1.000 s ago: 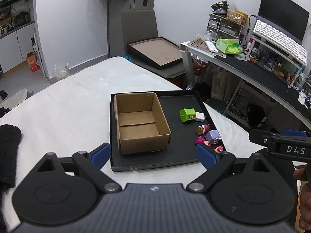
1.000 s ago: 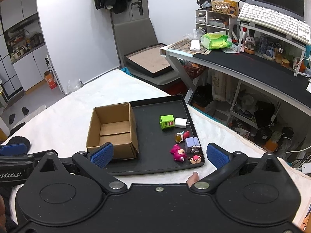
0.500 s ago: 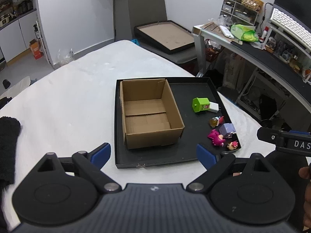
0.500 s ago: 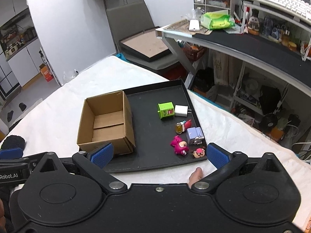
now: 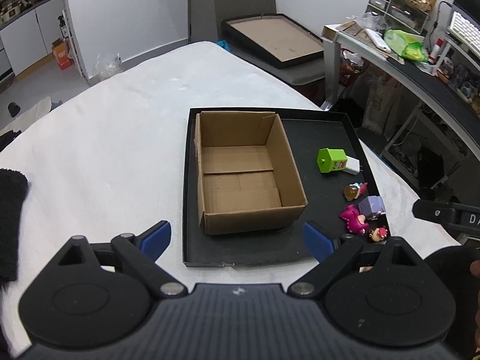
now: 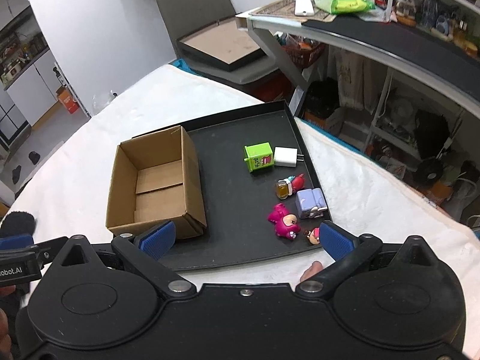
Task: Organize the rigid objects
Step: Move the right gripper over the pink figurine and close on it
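An empty open cardboard box (image 5: 246,174) (image 6: 156,186) stands on the left half of a black tray (image 5: 318,132) (image 6: 240,120). On the tray's right half lie a green toy block (image 5: 331,160) (image 6: 258,157), a white charger (image 5: 353,165) (image 6: 286,156), a small amber-and-red figure (image 5: 355,191) (image 6: 289,186), a lilac block (image 5: 372,206) (image 6: 309,203), a magenta figure (image 5: 354,222) (image 6: 283,220) and a tiny red-haired head (image 5: 378,234) (image 6: 313,235). My left gripper (image 5: 237,237) is open and empty, just short of the box. My right gripper (image 6: 246,237) is open and empty, near the tray's front edge.
The tray sits on a white cloth-covered table (image 5: 105,150) (image 6: 375,180). A black cloth (image 5: 10,225) lies at the left edge. A desk with clutter (image 6: 360,24) stands at the right. A chair holding a framed board (image 5: 276,39) is behind the table.
Both grippers have moved forward and tilted down toward the tray, so the box and toys look larger. Nothing on the tray has moved.
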The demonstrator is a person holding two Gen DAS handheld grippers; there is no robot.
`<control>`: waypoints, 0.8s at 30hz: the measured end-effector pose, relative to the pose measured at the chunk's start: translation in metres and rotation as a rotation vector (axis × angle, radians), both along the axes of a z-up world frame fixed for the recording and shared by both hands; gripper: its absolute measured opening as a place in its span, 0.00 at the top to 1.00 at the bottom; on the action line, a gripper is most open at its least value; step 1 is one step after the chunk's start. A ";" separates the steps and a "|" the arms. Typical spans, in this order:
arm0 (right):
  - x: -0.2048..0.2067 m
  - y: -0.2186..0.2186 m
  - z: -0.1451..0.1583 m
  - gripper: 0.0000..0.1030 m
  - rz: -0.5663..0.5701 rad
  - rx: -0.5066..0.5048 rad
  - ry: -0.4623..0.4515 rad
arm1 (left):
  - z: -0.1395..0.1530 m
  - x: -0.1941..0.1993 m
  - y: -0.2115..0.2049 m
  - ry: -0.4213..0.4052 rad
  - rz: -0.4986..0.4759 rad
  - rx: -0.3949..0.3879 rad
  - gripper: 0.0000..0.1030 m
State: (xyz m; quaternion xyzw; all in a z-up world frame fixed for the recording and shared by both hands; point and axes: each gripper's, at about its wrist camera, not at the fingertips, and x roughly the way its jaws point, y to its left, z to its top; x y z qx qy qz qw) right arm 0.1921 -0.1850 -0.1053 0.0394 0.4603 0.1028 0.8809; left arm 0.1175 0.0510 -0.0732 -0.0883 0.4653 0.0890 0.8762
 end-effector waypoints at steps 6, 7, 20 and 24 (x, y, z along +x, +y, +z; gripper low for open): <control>0.025 -0.009 -0.013 0.00 -0.034 0.016 0.057 | -0.015 0.015 0.009 0.034 0.029 -0.024 0.09; 0.029 -0.010 -0.016 0.01 -0.040 0.026 0.074 | -0.018 0.018 0.010 0.041 0.033 -0.027 0.09; 0.085 -0.022 -0.068 0.34 -0.077 0.084 0.263 | -0.046 0.054 0.041 0.083 0.105 -0.096 0.12; 0.101 -0.021 -0.090 0.45 -0.089 0.066 0.328 | -0.060 0.066 0.049 0.108 0.128 -0.112 0.15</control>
